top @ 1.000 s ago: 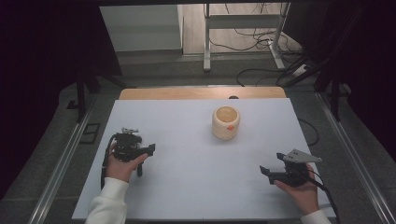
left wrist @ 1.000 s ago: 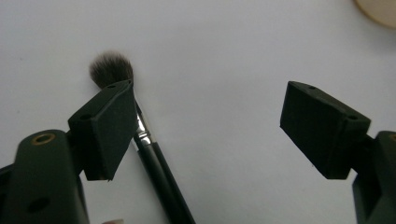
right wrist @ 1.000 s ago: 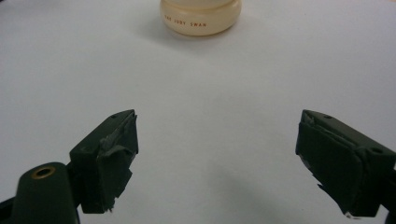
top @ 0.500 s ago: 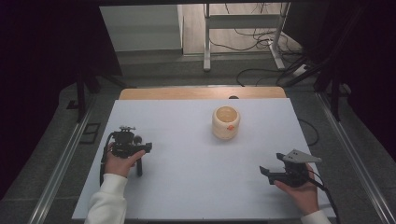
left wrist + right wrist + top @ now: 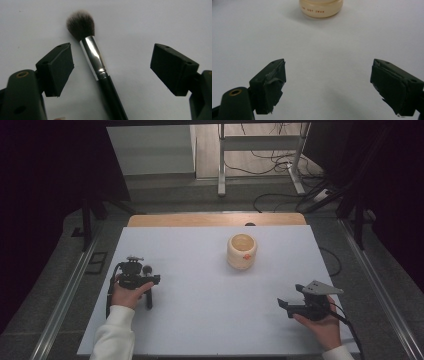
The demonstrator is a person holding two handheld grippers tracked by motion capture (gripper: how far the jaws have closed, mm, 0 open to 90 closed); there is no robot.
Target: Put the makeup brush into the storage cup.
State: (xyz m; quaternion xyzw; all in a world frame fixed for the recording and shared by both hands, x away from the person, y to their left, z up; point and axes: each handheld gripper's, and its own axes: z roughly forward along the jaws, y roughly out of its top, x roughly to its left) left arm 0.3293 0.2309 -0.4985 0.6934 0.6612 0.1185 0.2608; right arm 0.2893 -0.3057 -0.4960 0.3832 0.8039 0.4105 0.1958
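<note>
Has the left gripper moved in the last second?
Yes. In the high view the left gripper has swung its fingers from pointing right toward the cup to pointing down at the table, over the brush.

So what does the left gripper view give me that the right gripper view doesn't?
Left gripper view: a brush lying on the white table, bristles away from the camera, handle between the open jaws of the left gripper and touching neither. Right gripper view: the base of a cream jar with orange lettering, well ahead of the open right gripper, nothing between the jaws. Both: black jaws spread wide over the table.
</note>
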